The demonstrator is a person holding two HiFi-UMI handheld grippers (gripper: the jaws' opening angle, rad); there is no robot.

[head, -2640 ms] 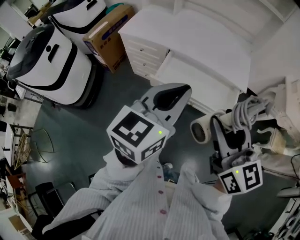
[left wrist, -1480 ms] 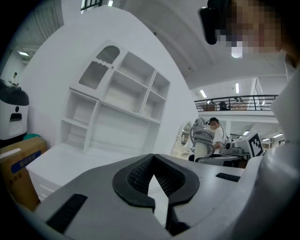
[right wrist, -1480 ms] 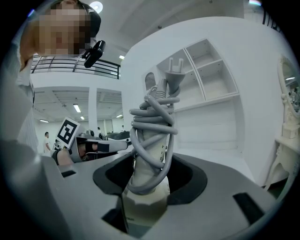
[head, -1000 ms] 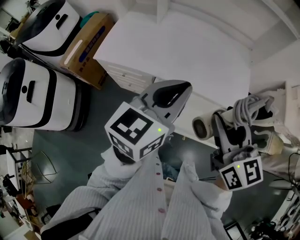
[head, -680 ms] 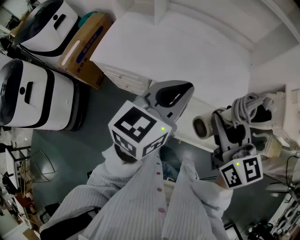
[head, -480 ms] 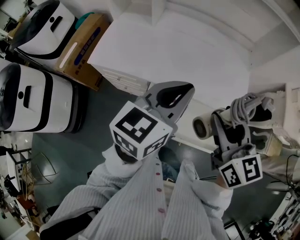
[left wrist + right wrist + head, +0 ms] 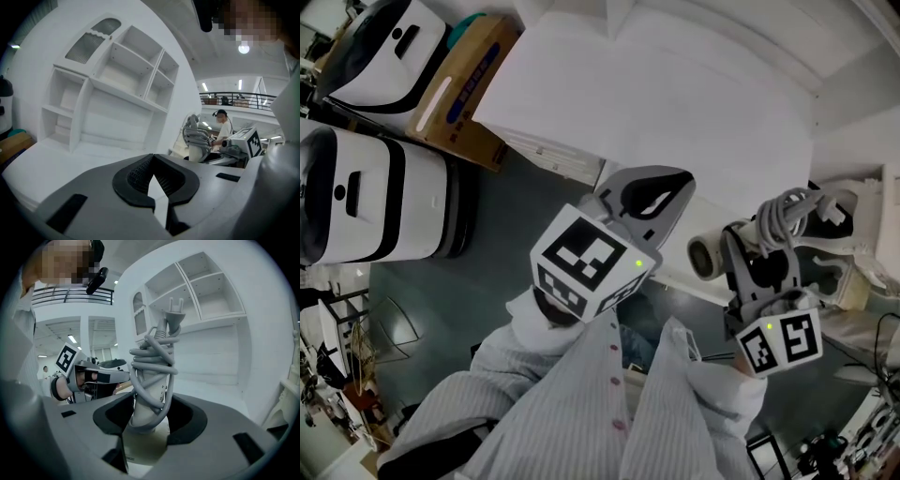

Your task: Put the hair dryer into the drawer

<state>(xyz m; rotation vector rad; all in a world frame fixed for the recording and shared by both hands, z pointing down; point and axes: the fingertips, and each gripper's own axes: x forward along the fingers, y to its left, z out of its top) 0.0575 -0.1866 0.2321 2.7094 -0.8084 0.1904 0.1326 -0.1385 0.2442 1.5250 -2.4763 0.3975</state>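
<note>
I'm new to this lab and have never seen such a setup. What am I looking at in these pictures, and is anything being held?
A person in a striped shirt holds a two-jaw gripper in each hand; there is no robot arm. The head view looks down from a camera on their head; the other two come from cameras riding on each gripper. The left gripper is shut and empty. The right gripper is shut on the hair dryer, gripping its handle, which has the cord wound around it. Ahead stands a white desk with shelves; its top looks bare. A cardboard box sits beside it.
</note>
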